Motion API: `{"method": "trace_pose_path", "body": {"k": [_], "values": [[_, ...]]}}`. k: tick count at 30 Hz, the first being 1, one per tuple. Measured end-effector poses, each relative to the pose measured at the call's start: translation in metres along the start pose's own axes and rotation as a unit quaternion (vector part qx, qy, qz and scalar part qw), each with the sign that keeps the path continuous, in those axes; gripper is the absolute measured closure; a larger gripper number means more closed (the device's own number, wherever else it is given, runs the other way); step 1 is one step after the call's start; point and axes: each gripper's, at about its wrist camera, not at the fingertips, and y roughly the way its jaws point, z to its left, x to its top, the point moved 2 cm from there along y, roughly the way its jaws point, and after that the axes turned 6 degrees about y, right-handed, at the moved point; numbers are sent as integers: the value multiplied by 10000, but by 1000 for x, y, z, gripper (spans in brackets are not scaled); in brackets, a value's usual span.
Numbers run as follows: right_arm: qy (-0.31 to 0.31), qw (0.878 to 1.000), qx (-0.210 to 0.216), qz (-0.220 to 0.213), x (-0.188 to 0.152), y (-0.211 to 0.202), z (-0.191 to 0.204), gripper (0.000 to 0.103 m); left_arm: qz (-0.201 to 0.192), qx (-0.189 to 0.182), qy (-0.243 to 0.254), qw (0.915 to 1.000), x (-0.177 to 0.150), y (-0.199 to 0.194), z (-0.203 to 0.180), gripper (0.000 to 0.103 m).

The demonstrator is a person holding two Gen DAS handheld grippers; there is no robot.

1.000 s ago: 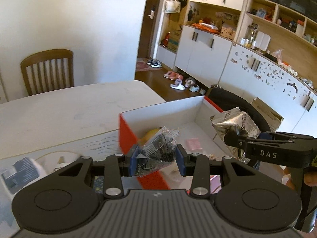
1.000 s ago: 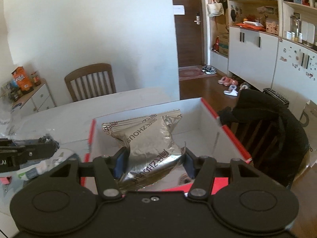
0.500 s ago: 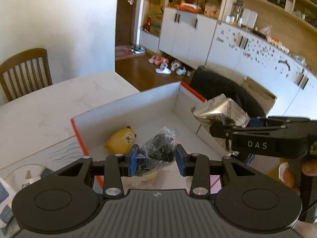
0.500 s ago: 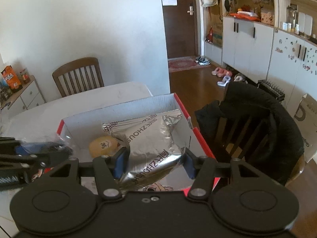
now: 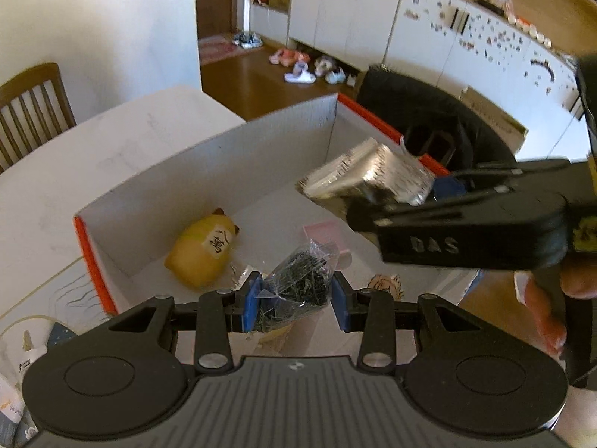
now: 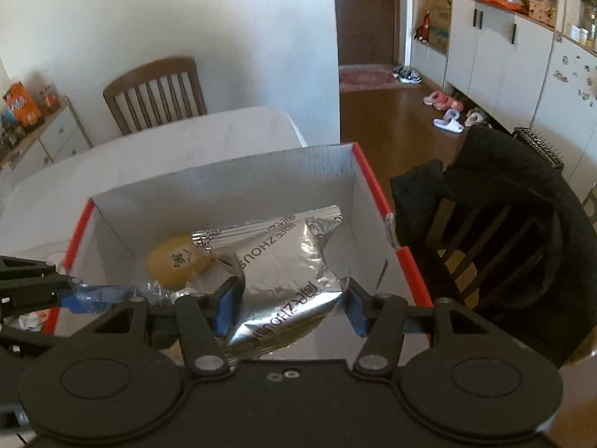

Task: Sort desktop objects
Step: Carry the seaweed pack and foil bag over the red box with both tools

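A red cardboard box (image 5: 209, 156) with white inner walls stands on the table, also seen as the box (image 6: 231, 183) in the right wrist view. My left gripper (image 5: 296, 300) is shut on a small clear bag of dark bits (image 5: 304, 276), held over the box's near side. My right gripper (image 6: 289, 308) is shut on a silver foil packet (image 6: 280, 261), hanging above the box's right half. That foil packet (image 5: 369, 179) shows from the side in the left wrist view. A yellow cat figure (image 5: 201, 248) lies on the box floor, beside a pink card (image 5: 324, 233).
A white table (image 6: 168, 142) runs behind the box, with a wooden chair (image 6: 155, 93) at its far side. A chair draped in a black coat (image 6: 496, 216) stands right of the box. Papers and small items (image 5: 22, 351) lie on the table left of the box.
Both grippers have moved forward and down over the box with their loads still held. The box interior and the yellow figure now fill more of both views.
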Motion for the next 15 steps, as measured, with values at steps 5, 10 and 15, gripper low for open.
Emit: {"method": "trace_pose_path", "body": {"k": [5,10,15], "values": [[-216,9992,-6,327,10,25,6,46,248,-26,267,9993,3,15,-7,65],[-474,9970,-97,602,13,44,14,45,432,-41,512,9977,-1,23,-13,65],[-671,9932,-110,945,14,61,19,45,609,-42,597,9963,-3,31,-14,65]]}}
